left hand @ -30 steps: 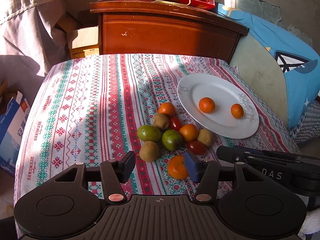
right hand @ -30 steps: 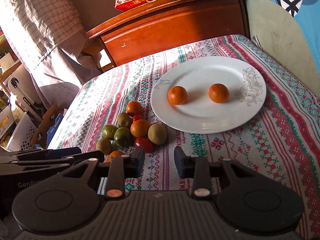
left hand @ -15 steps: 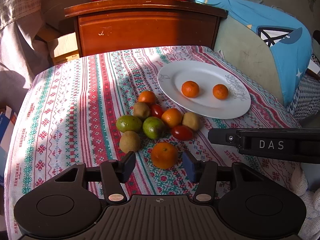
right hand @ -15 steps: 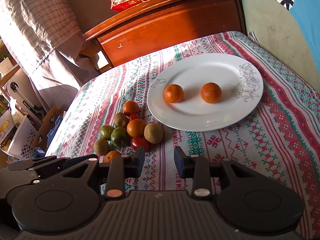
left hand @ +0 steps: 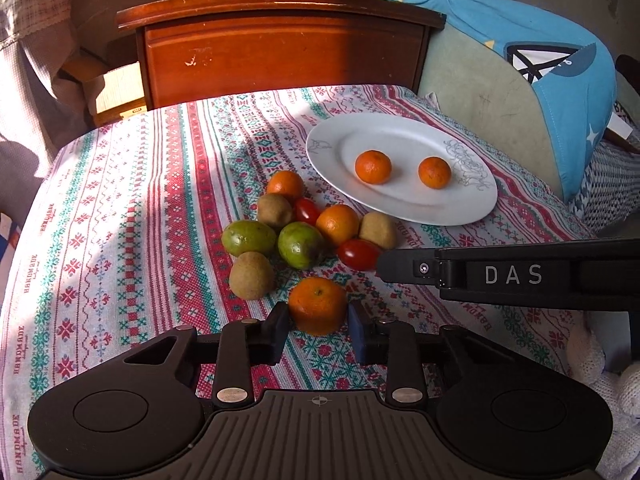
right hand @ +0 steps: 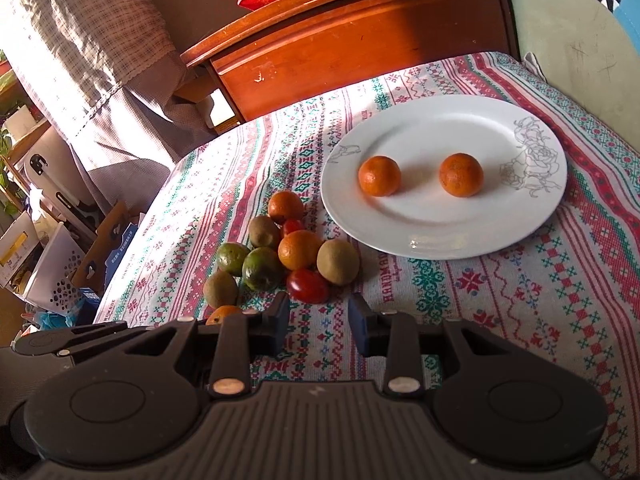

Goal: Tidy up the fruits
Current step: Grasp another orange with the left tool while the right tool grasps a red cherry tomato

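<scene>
Striped embroidered tablecloth (left hand: 140, 208), left gripper (left hand: 318, 318) just closed on a glossy round orange mandarin (left hand: 317, 304), right gripper (right hand: 318, 320) narrowly parted, empty

The left gripper (left hand: 319, 327) is angling down toward the cloth, its jaws having just been closing — the pads are now pressing on either side of a small orange (left hand: 317, 305). The right gripper (right hand: 318, 325) is hovering low beside it, also tilted downward, its jaws standing a little apart with nothing between them. Seen from the left wrist, its black body is reaching in from the right.
</scene>
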Motion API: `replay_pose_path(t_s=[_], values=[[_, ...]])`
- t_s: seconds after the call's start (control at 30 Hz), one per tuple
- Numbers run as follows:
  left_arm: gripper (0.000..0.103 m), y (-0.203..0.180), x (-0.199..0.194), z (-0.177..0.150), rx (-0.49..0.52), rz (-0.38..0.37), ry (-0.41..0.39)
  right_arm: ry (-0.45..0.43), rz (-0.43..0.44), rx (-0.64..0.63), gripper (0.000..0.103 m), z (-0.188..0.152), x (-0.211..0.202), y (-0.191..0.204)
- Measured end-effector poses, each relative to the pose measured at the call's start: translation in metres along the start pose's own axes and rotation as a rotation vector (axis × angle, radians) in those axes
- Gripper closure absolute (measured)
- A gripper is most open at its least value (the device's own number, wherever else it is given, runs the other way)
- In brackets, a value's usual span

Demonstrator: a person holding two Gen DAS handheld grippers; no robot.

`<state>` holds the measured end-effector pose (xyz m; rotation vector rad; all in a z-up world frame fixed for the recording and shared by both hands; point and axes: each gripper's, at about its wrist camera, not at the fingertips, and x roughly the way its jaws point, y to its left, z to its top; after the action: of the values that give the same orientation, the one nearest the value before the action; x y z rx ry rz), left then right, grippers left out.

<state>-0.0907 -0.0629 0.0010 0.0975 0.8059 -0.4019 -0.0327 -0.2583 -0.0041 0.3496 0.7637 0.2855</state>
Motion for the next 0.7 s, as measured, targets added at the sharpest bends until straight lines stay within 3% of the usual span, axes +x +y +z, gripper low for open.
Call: replay_pose_path(t_s=[0.7], values=[[0.074, 0.035, -0.021, 0.0, -0.099, 0.055, -0.025, -0.032, -0.084, -0.133, 0.073, -0.005, 0.02, 0.03]])
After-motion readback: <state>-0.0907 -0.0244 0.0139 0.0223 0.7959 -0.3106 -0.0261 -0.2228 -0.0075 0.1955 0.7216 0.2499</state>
